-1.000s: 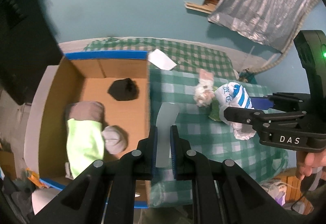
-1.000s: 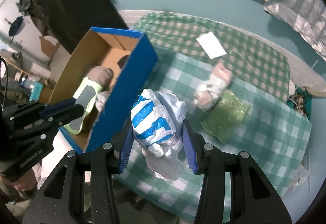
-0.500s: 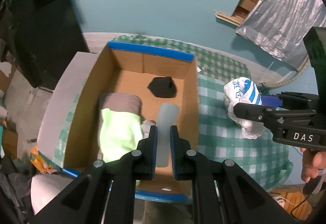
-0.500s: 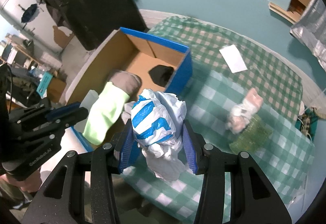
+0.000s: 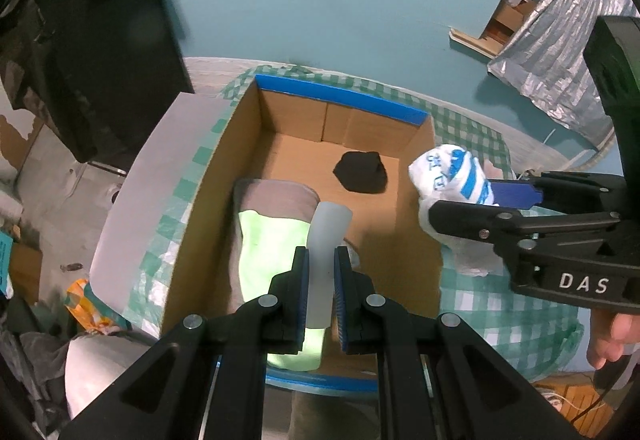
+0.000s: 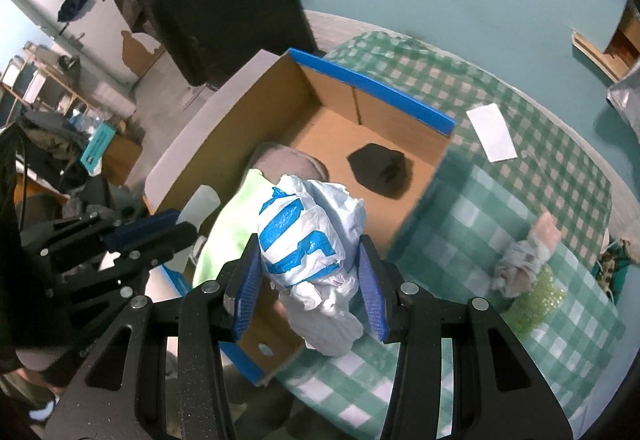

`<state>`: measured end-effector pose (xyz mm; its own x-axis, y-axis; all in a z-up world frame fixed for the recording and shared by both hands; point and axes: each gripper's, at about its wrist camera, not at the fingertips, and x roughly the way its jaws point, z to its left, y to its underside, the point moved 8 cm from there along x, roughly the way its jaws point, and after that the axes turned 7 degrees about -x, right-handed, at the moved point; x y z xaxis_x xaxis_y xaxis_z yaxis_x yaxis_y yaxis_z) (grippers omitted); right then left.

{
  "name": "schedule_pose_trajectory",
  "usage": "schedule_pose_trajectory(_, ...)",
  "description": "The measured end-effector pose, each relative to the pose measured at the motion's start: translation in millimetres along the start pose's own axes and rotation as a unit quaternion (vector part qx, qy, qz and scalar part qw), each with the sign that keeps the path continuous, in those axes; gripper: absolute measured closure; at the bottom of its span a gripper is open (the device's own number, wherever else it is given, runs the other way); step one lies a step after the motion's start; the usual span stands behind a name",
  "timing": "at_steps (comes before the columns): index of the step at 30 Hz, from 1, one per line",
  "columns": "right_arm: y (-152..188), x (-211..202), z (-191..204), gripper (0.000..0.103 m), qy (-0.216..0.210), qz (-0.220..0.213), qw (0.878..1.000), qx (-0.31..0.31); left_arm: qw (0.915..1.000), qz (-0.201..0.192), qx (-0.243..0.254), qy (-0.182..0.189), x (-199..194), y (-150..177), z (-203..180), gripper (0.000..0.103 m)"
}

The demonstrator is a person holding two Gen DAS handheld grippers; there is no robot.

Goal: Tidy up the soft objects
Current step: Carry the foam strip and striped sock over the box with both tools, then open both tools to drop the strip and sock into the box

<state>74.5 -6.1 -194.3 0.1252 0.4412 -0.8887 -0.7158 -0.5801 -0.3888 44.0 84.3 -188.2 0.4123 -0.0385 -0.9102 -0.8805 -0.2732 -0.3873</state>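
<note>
both grippers loaded above the open box

meanwhile, the left gripper (image 5: 321,268) pinches a pale translucent strip (image 5: 326,240) between its blue pads, above the cardboard box (image 5: 340,98) with its blue-taped rim. the right gripper (image 6: 310,272) is clamped on a crumpled white-and-blue plastic bag (image 6: 310,230), held over the box's edge. inside the box lie a neon green cloth (image 5: 264,240) topped by a grey-brown piece (image 5: 276,196), and a black bundle (image 5: 361,173). out on the green checked tablecloth (image 6: 500,208) sit a pinkish rag (image 6: 524,260), a green mesh scrubber (image 6: 538,304) and a white paper (image 6: 491,132).
</note>
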Motion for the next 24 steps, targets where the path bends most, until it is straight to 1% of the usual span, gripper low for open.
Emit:
schedule_pose_trajectory(6, -10.3, 17.3, 9.2, 0.058, 0.000, 0.009, 1.000, -0.005, 1.0000, 0.004, -0.002, -0.005, 8.8, -4.3, 10.1, 0.090)
schedule_pose_trajectory(11, -16.4, 29.1, 10.9, 0.057, -0.001, 0.016, 1.000, 0.000, 0.9998, 0.012, -0.007, -0.016, 21.0, -7.1, 17.5, 0.088)
schedule_pose_trajectory(13, -18.3, 30.8, 11.9, 0.057, -0.003, 0.017, 1.000, 0.002, 0.9997, 0.013, -0.008, -0.017, 23.6, -8.2, 19.5, 0.083)
schedule_pose_trajectory(15, -20.1, 32.0, 11.6, 0.054, -0.001, 0.016, 1.000, 0.003, 0.9996, 0.016, -0.011, -0.020, 25.7, -8.6, 21.7, 0.069)
schedule_pose_trajectory(17, -20.4, 33.1, 11.5, 0.052, 0.005, 0.021, 1.000, 0.002, 0.9995, 0.018, -0.016, -0.021, 25.9, -8.8, 24.1, 0.061)
schedule_pose_trajectory(19, -21.3, 33.5, 10.1, 0.045, 0.013, 0.020, 1.000, 0.004, 0.9995, 0.007, -0.019, -0.023, 21.9, -10.0, 24.9, 0.061)
schedule_pose_trajectory(20, -21.7, 32.3, 9.2, 0.040, 0.016, 0.019, 1.000, 0.005, 0.9996, 0.001, -0.018, -0.023, 19.2, -10.6, 24.4, 0.061)
schedule_pose_trajectory(24, -22.2, 24.4, 5.5, 0.036, 0.019, 0.012, 1.000, 0.011, 0.9995, -0.004, -0.011, -0.030, 14.4, -10.3, 23.6, 0.061)
